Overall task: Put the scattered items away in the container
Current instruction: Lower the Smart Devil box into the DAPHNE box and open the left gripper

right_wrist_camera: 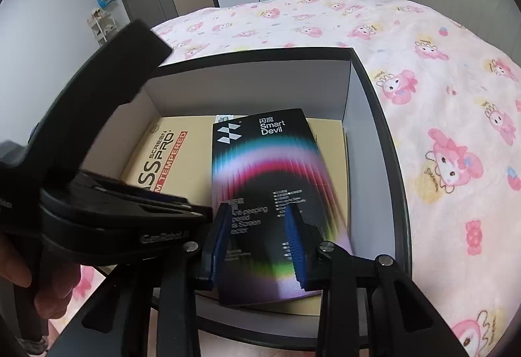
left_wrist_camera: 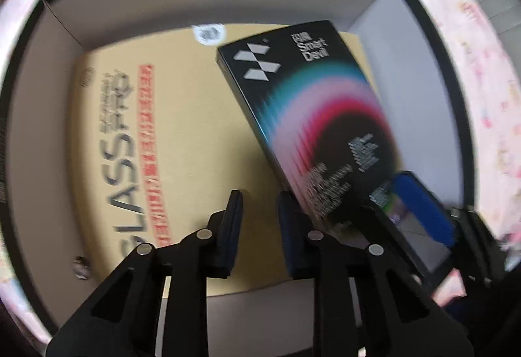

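Black outside and white inside, the open container (right_wrist_camera: pixel 374 116) sits on a bed under a pink cartoon-print blanket (right_wrist_camera: pixel 439 103). A tan tempered-glass screen protector box (left_wrist_camera: pixel 195 129) lies flat on its floor. Its lettering is blurred in the left wrist view, and in the right wrist view its near end is cut off by the other rig. Across it, angled, lies the black Smart Devil box (right_wrist_camera: pixel 263 161) with rainbow arcs; the small print at its lower end is smeared and I can't read it.

My left claw (left_wrist_camera: pixel 262 226) stands narrow, with a clear gap and nothing between the pads, over the tan box just beside the black box's edge. My right claw (right_wrist_camera: pixel 257 239) is over the black box's near end. The box spreads wider than the gap and passes behind both fingers, so I cannot tell whether the pads grip it. Part of a hand (right_wrist_camera: pixel 19 262) shows at the left edge.
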